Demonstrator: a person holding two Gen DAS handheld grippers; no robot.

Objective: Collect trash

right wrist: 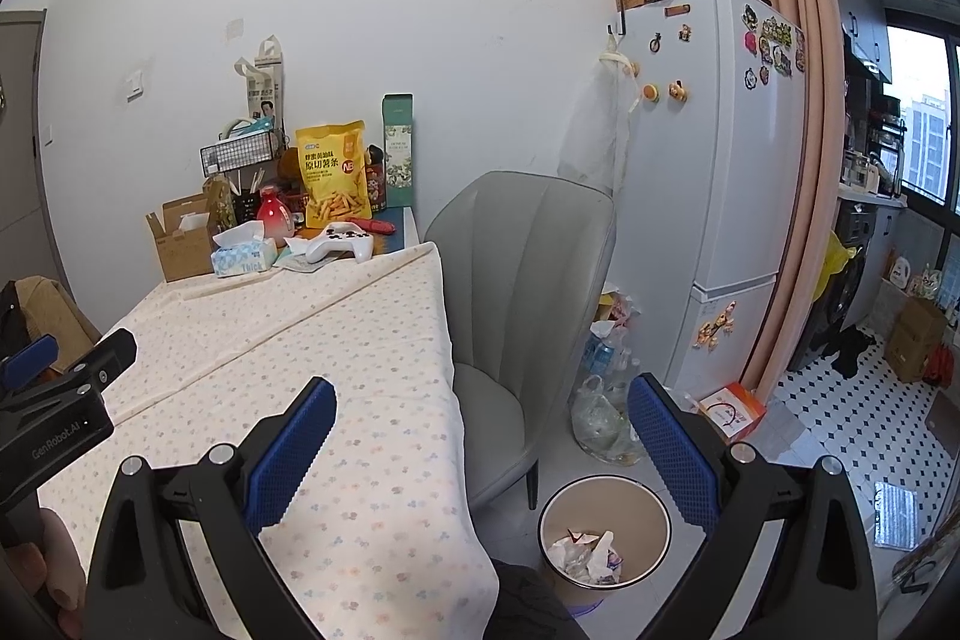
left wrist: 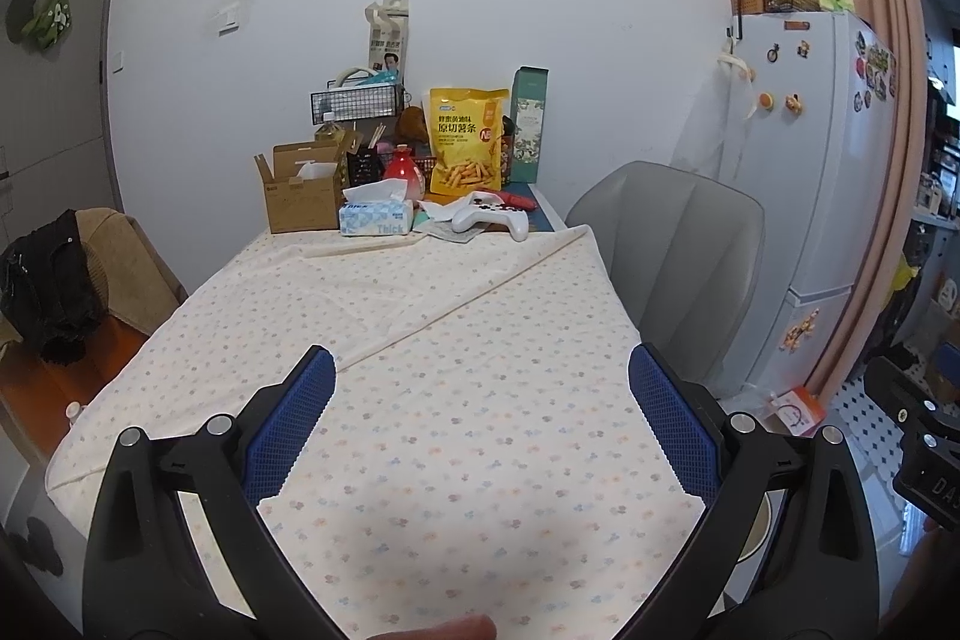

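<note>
A round beige trash bin (right wrist: 605, 535) stands on the floor beside the table's near right corner, with crumpled paper and wrappers (right wrist: 585, 556) inside. My right gripper (right wrist: 480, 403) is open and empty, held above the table edge and the bin. My left gripper (left wrist: 480, 376) is open and empty over the flower-print tablecloth (left wrist: 420, 370). In the right wrist view the left gripper (right wrist: 36, 370) shows at the left edge. A crumpled paper (left wrist: 441, 211) lies at the table's far end by the controller.
At the far end of the table stand a cardboard box (left wrist: 303, 187), a tissue pack (left wrist: 377, 214), a white game controller (left wrist: 489, 214) and a yellow snack bag (left wrist: 465, 139). A grey chair (right wrist: 519, 292) sits right of the table. Bags of bottles (right wrist: 603, 400) lie by the fridge (right wrist: 714, 172).
</note>
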